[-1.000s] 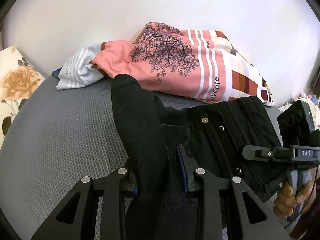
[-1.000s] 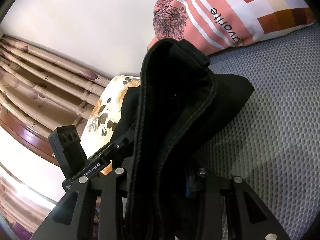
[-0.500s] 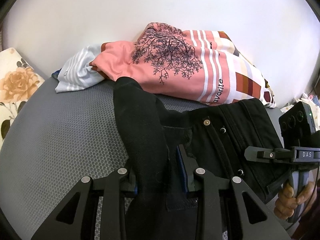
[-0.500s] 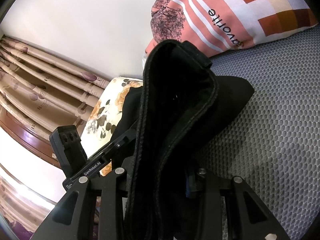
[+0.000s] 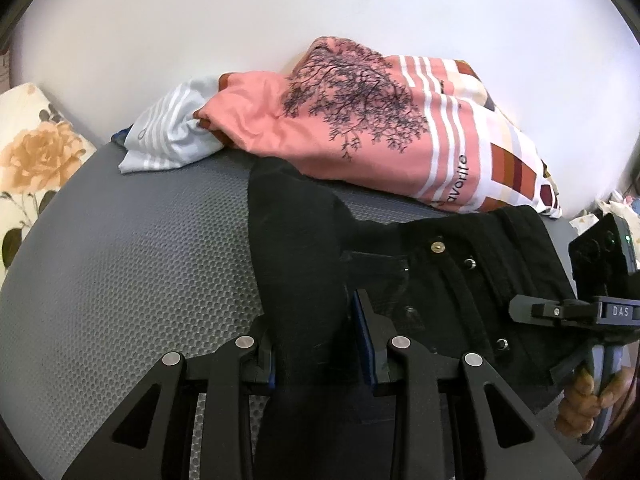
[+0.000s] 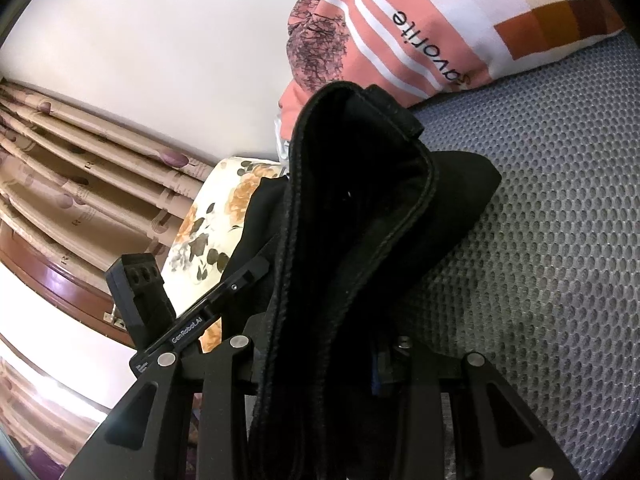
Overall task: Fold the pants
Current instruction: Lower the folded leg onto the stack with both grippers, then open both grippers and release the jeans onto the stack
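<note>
The black pants (image 5: 424, 280) hang between both grippers over the grey mesh surface (image 5: 132, 280). My left gripper (image 5: 316, 344) is shut on a thick fold of the black fabric, which rises away from me. The waistband with its metal buttons (image 5: 438, 246) stretches to the right, toward my right gripper (image 5: 560, 312). In the right wrist view my right gripper (image 6: 320, 356) is shut on a bunched waistband section of the pants (image 6: 352, 208), held above the surface. The left gripper's body (image 6: 160, 320) shows at the left of that view.
A pink pillow with a tree print (image 5: 384, 128) and a striped pale cloth (image 5: 164, 140) lie at the back by the white wall. A floral cushion (image 5: 28, 160) sits at left. Curtains (image 6: 72, 168) hang at the far left in the right wrist view.
Both grippers have drifted slightly back and down with the pants still held; the pillow sits a little higher in both views. The grips have not changed.
</note>
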Demonstrator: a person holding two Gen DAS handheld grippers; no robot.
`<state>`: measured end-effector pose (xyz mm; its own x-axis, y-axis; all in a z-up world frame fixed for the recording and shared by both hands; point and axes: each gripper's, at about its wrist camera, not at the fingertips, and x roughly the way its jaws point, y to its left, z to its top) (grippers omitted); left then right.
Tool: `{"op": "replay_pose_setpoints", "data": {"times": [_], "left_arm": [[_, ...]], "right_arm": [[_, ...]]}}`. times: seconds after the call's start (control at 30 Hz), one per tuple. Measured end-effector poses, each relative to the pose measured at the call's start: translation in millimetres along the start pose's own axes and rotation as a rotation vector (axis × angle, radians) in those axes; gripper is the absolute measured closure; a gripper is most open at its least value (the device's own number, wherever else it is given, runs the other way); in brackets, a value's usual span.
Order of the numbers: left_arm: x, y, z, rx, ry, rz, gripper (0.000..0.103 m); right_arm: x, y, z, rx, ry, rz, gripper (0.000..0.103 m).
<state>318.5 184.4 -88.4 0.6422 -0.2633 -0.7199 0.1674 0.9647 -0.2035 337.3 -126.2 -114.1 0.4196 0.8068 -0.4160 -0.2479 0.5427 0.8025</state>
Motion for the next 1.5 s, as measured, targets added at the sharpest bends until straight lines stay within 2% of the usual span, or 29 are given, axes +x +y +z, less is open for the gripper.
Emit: {"op": "replay_pose_setpoints", "data": {"times": [0.23, 0.43, 0.53, 0.73, 0.87, 1.33, 1.5], "left_arm": [[10.9, 11.9, -9.1, -0.013, 0.024, 0.016, 0.071], [16.8, 15.3, -13.3, -0.003, 0.024, 0.037, 0.062], [20.1, 21.7, -16.3, -0.023, 0.028, 0.043, 0.054], [22.5, 28.7, -19.4, -0.05, 0.023, 0.061, 0.047], [22.2, 26.0, -21.0, -0.041, 0.011, 0.086, 0.044], [21.9, 26.6, -21.6, -0.057, -0.002, 0.138, 0.033], [21.1, 23.9, -21.7, -0.046, -0.011, 0.18, 0.028]], "right_arm": [[-4.5, -10.2, -5.4, 0.013, 0.002, -0.012, 0.071], [-10.1, -16.7, -7.9, 0.015, -0.002, -0.031, 0.071], [-10.3, -15.5, -9.5, -0.008, 0.002, -0.062, 0.071], [-9.7, -9.0, -14.1, -0.047, -0.005, -0.13, 0.071], [-6.7, -4.4, -15.9, -0.066, -0.012, -0.192, 0.068], [3.7, 4.4, -19.1, -0.081, -0.038, -0.257, 0.066], [11.0, 15.4, -22.6, -0.13, -0.053, -0.318, 0.064]]}}
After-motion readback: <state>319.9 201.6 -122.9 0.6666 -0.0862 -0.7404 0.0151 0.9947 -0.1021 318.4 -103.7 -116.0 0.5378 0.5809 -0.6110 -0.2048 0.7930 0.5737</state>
